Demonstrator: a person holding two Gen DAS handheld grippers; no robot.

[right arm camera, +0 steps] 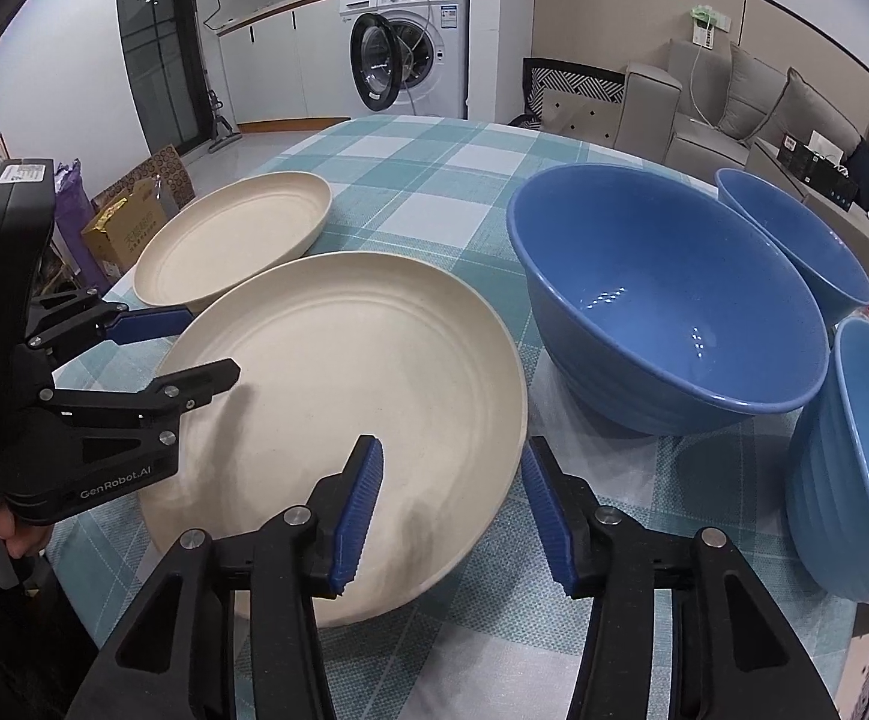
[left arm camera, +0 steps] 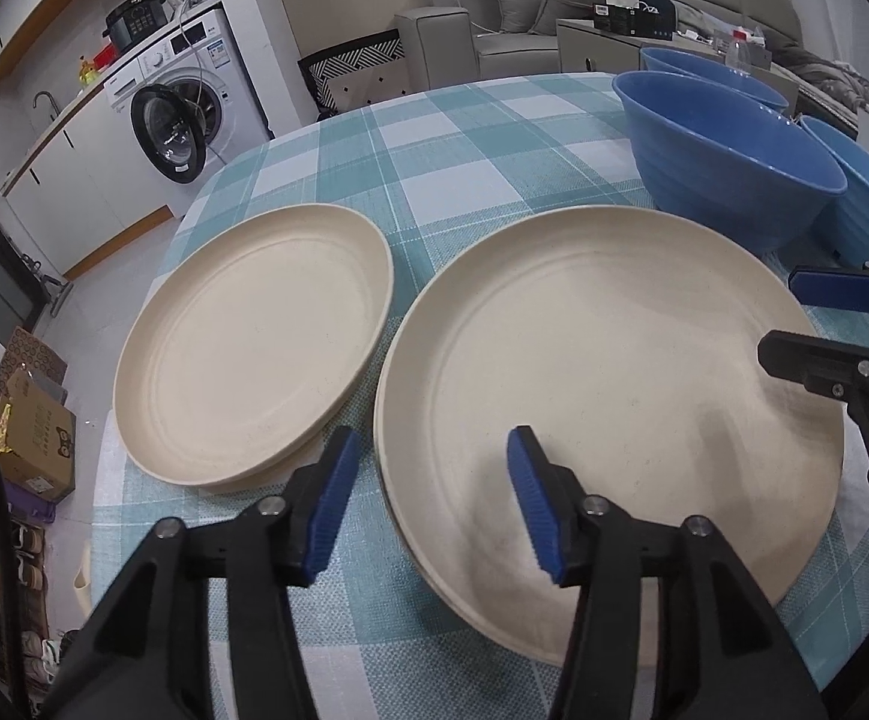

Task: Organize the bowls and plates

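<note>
A large cream plate (left arm camera: pixel 608 396) (right arm camera: pixel 338 396) lies on the checked tablecloth, on top of another like it. My left gripper (left arm camera: pixel 428 504) (right arm camera: pixel 188 348) is open, with the plate's near left rim between its blue pads and no pad pressing on it. My right gripper (right arm camera: pixel 452 510) (left arm camera: pixel 818 324) is open too and straddles the plate's right rim, one finger over the plate and one outside it. A second cream plate stack (left arm camera: pixel 254 342) (right arm camera: pixel 236 234) sits to the left. Behind the plate on the right stands a big blue bowl (left arm camera: pixel 728 162) (right arm camera: pixel 668 306).
Two more blue bowls (right arm camera: pixel 794 240) (right arm camera: pixel 854 468) stand at the right. The round table (left arm camera: pixel 464 138) drops off close to the left plate stack. On the floor lie cardboard boxes (left arm camera: pixel 32 432); a washing machine (right arm camera: pixel 410 42) and a sofa (right arm camera: pixel 734 102) stand beyond.
</note>
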